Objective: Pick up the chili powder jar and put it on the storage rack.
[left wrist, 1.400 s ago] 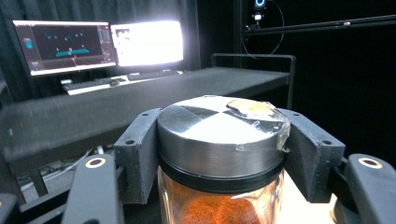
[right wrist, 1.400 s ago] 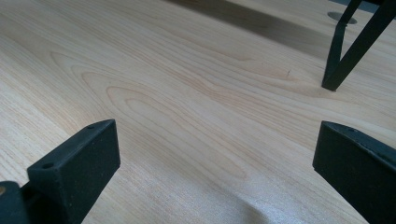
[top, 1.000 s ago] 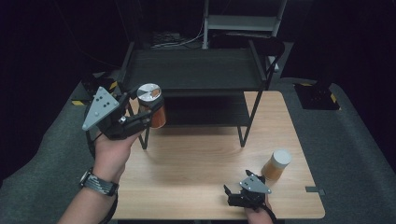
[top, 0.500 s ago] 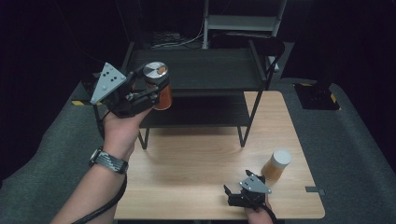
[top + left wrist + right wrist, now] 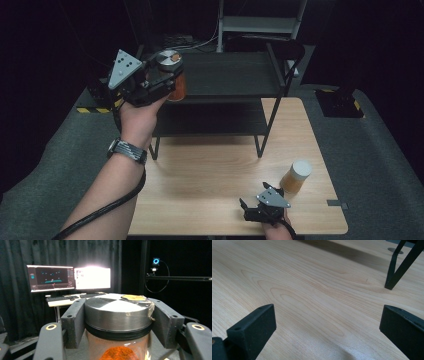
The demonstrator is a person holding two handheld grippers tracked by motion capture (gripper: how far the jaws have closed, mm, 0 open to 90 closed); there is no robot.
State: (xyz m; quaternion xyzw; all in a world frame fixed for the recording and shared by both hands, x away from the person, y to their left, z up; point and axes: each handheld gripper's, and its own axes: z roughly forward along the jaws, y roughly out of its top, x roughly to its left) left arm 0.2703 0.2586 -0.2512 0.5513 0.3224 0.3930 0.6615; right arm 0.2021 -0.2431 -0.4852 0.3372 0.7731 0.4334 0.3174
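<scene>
Up at the left, the left gripper [image 5: 162, 82] has its jaws clamped on a jar [image 5: 172, 80] with a grey metal lid, one jaw on each side just under the lid. The jar holds orange powder and stands upright in the grip, lifted clear of the desk [image 5: 210, 170] and level with the top shelf of the black rack [image 5: 235, 75], at the shelf's front left corner. In the left gripper view the jar [image 5: 117, 322] sits squarely between the two jaws, and on its lid there is a strip of clear tape and a small yellowish patch; behind it, across the room, two monitors [image 5: 68, 277] glow on another table before a dark curtain. The person's left hand [image 5: 137, 117], with a watch [image 5: 127, 150] on the wrist, carries this gripper. Down at the near edge of the desk the right gripper [image 5: 252, 207] rests low with its jaws spread wide and nothing between them; its own view looks across bare wood to a foot of the rack [image 5: 390, 285]. Just beside it, to its right and a little farther back, a second jar [image 5: 296, 177] with a white lid stands upright on the desk, apart from the jaws.
</scene>
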